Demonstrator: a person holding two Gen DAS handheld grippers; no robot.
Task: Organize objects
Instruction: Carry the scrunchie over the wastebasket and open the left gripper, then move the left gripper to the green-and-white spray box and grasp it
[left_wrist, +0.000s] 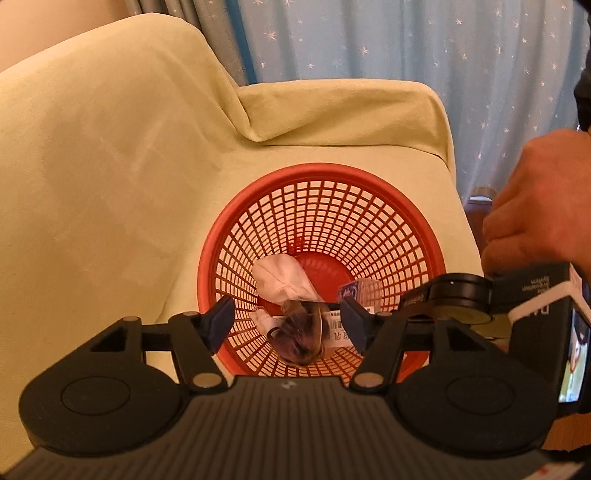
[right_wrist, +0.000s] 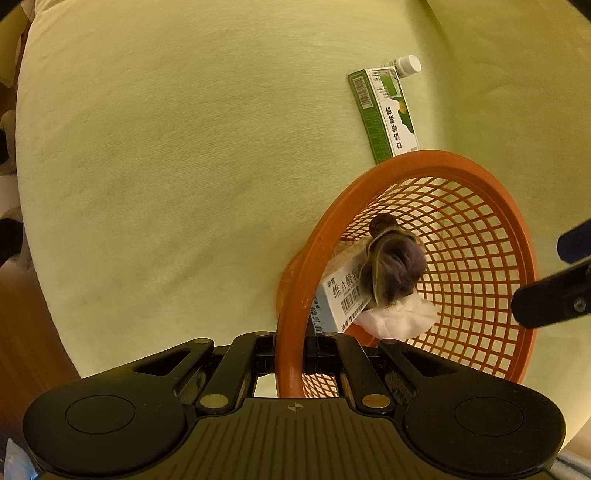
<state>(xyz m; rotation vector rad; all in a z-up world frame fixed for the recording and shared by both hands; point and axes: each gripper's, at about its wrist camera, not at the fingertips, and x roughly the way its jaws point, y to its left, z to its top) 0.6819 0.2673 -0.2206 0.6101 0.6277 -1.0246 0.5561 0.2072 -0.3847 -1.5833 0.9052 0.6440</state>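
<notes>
Round red-orange plastic lattice basket, standing on a pale yellow-green cloth-covered surface. Left wrist view, left to right: the left gripper hangs above the near part of the basket, its dark blue pads well apart with nothing pressed between them. In the basket lie a crumpled white cloth, a purplish fuzzy lump in a clear wrapper lying over a white box with a barcode, and a small blue-and-white carton against the right wall; its print is too small to read. At the far right, a person's hand holds the right gripper's black body.

Right wrist view, left to right: the right gripper is fully closed, clamped on the basket's near rim. Inside, the white box shows a barcode and Chinese print reading "维A酸乳" before the wrapped lump covers the remainder. Beyond the far rim, a long green-and-white carton lies flat on the cloth, printed with a barcode and Chinese characters, of which "口洁" can be made out. A small white-capped bottle lies at its far end. A blue pad of the left gripper enters at the right edge
</notes>
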